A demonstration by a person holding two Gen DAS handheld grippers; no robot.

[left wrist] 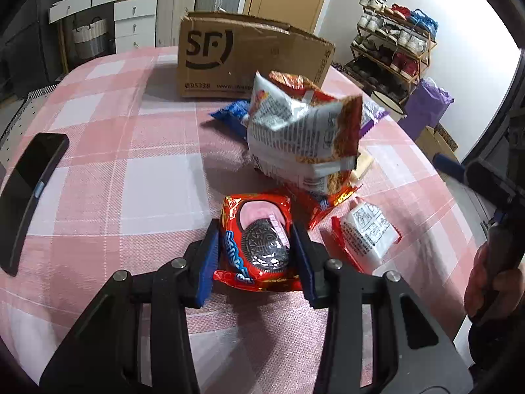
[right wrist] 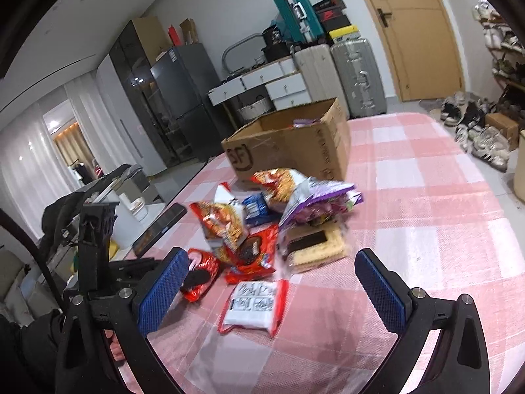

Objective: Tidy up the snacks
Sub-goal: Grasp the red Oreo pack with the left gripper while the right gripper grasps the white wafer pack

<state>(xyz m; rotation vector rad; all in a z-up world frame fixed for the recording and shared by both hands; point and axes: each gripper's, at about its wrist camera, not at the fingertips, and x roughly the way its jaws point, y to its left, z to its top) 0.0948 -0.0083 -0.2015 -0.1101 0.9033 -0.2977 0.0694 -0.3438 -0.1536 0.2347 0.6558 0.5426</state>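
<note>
Near the cardboard box (left wrist: pixel 242 55), a red Oreo pack (left wrist: pixel 257 246) is clamped by the left gripper (left wrist: pixel 257 256); the right gripper (right wrist: pixel 272 282) is held spread above a white packet (right wrist: pixel 252 305).

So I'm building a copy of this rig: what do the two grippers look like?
Both match: the left gripper and right gripper have black curved arms with cut-out slots, silver round pivot bolts, and blue jaws with textured pads. No cables visible.

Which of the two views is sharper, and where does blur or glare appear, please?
Left wrist view: sharp on the Oreo pack in the left gripper, with window glare at the right edge. Right wrist view: motion-blurred across the snack pile, though the right gripper stays crisp.
</note>
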